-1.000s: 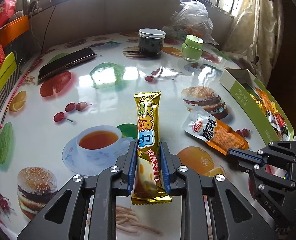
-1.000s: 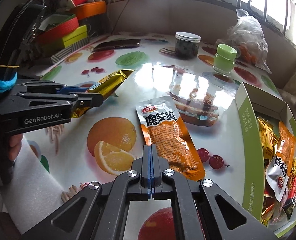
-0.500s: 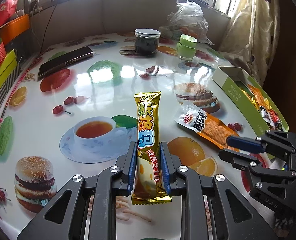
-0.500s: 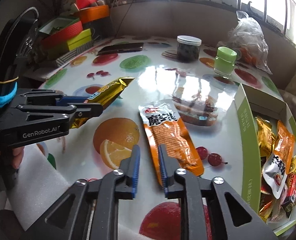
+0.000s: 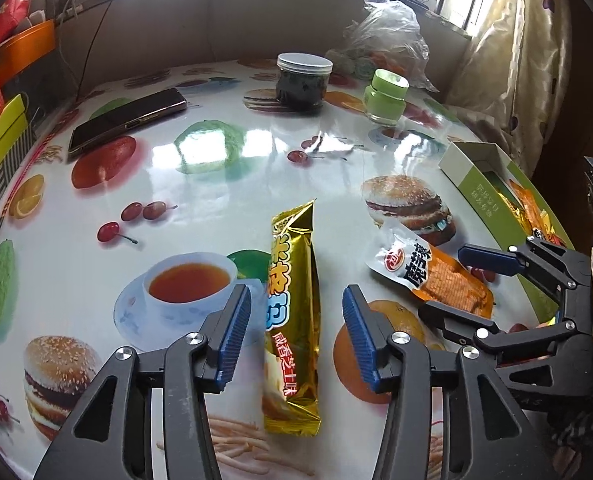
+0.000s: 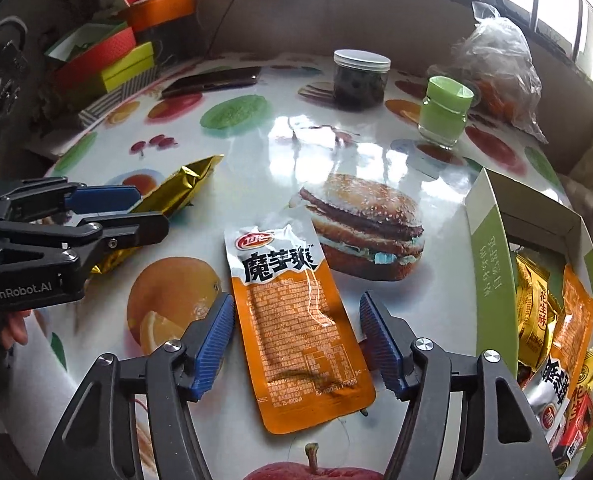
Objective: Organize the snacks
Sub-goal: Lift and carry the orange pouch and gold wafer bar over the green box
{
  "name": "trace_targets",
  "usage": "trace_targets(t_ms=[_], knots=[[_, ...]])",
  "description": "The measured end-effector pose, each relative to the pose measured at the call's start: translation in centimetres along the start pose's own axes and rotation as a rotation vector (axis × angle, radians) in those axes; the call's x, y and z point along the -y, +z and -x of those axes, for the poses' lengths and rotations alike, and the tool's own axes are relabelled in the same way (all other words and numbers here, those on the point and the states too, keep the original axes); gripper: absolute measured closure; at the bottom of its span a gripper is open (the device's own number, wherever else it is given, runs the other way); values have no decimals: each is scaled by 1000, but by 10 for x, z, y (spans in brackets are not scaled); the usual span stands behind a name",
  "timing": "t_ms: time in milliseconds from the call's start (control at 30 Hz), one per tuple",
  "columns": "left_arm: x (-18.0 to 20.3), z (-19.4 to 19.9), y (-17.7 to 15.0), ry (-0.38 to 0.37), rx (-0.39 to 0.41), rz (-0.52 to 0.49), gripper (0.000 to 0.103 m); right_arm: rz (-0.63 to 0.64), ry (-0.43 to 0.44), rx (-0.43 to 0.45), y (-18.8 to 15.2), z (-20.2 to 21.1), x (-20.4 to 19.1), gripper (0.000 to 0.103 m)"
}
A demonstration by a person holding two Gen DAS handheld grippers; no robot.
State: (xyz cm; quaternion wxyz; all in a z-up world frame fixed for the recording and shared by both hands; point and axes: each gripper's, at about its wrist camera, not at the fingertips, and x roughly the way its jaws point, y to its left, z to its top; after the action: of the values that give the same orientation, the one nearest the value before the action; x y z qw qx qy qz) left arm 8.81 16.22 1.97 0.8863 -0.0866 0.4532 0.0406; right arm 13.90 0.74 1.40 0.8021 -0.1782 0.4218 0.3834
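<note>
Orange foil pouch (image 6: 296,320), light, limp, slick, lies between right gripper (image 6: 296,344)'s just-opened, untouching jaws; pinch across its flat middle.

Both grippers' fingers (image 5: 236,332) just spread apart, pointing down.

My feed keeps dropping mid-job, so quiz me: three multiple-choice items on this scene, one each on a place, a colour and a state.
1. The orange pouch lies:
A. in the green box
B. on the table, between the right gripper's jaws
C. under the phone

2. The small jar's lid is:
A. green
B. red
C. white

3. The left gripper is:
A. shut on the gold bar
B. shut, empty
C. open around the gold bar

Answers:
1 B, jaws flank it on the tablecloth.
2 A, pale green cap.
3 C, gaps show beside the gold bar; its jaws just opened.
</note>
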Motion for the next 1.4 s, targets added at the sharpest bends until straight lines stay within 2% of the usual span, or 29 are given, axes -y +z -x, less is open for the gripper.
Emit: trace_targets(t_ms=[133, 200, 400, 433, 467, 533, 667, 1400], knots=[[6, -9, -1, -7, -20, -16, 54, -7, 1, 7, -1, 0, 1, 38], [9, -10, 0, 23, -21, -30, 54, -3, -5, 12, -1, 1, 0, 49], [11, -12, 1, 71, -19, -41, 54, -36, 0, 28, -3, 5, 5, 57], [11, -12, 1, 72, -20, -42, 55, -40, 0, 32, -4, 6, 5, 58], [10, -12, 1, 74, -18, -39, 67, -41, -1, 34, -4, 6, 5, 60], [7, -11, 1, 73, -17, -21, 79, -39, -9, 42, -5, 8, 3, 62], [6, -7, 0, 72, -9, -4, 79, -34, -12, 74, -6, 15, -2, 72], [30, 25, -7, 55, 47, -39, 79, -101, -7, 117, -17, 38, -1, 73]])
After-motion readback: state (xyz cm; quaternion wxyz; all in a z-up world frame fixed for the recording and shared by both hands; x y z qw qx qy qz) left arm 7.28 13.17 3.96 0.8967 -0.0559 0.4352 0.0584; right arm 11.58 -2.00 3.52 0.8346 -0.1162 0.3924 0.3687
